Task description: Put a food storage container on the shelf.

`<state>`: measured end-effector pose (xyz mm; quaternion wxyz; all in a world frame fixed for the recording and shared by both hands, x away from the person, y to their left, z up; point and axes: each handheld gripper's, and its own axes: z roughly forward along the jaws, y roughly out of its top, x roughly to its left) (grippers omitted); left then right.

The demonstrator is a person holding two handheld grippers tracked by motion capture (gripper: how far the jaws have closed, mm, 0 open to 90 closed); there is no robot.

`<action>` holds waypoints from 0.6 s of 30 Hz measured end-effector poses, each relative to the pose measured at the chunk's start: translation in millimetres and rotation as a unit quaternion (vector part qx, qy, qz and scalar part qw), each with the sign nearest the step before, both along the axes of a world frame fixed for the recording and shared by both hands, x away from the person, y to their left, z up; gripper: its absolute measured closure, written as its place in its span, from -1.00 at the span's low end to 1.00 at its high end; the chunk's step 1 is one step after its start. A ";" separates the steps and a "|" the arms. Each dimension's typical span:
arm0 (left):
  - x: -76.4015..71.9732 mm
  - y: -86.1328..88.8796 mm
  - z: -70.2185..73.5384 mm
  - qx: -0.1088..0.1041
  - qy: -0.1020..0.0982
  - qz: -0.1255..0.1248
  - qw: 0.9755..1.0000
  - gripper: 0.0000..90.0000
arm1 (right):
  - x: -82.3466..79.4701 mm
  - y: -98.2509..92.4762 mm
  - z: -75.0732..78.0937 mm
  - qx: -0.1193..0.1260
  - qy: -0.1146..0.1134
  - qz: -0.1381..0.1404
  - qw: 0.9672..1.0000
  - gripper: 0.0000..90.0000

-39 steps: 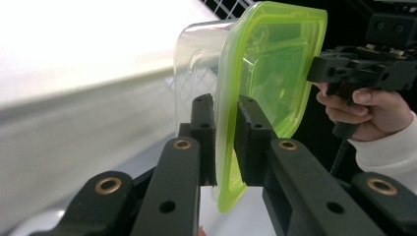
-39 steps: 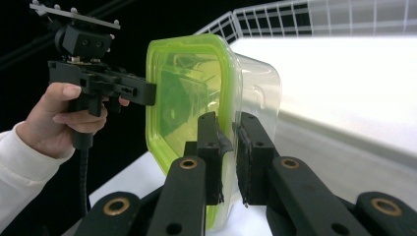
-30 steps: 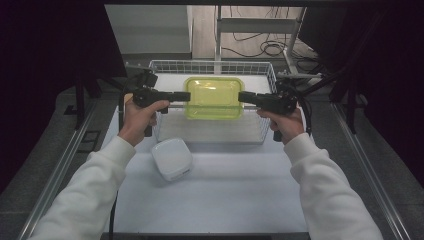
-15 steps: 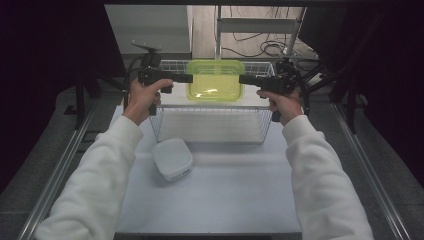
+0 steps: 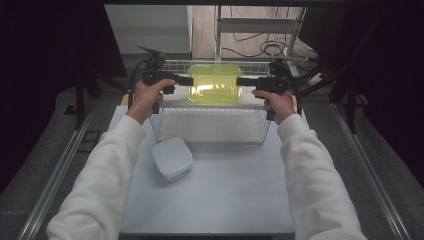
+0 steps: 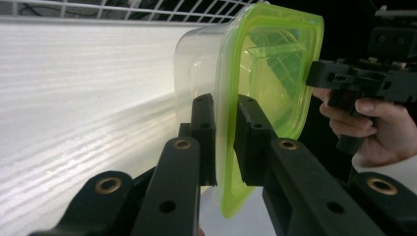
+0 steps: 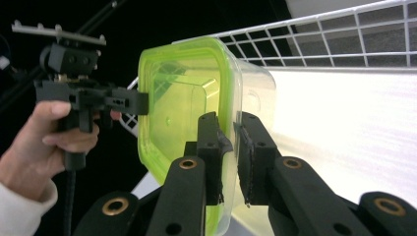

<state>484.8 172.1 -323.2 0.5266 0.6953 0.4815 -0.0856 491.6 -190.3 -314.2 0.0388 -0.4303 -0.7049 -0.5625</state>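
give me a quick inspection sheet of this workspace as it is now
surface: white table, bare at the near end
job's things: clear container with a green lid held level in the air over the wire basket; basket looks empty
clutter: small white box on the table, near side of the basket, apart from it
grippers: left gripper and right gripper each clamp the lid's rim from opposite ends
cables: one trails from each gripper; more lie on the floor beyond the table
surroundings: dark drapes at both sides, metal rails along the table, a frame behind it
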 end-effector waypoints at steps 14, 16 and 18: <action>29.0 5.4 -19.2 -0.078 0.064 0.037 0.994 0.69 | 27.9 13.7 -9.6 0.003 0.086 -0.076 0.993 0.63; 30.5 5.3 -21.7 -0.079 0.067 0.040 0.994 0.66 | 29.2 16.7 -11.4 0.001 0.093 -0.088 0.992 0.61; 30.9 5.5 -23.8 -0.083 0.066 0.042 0.993 0.64 | 29.5 17.9 -13.6 0.006 0.095 -0.097 0.991 0.59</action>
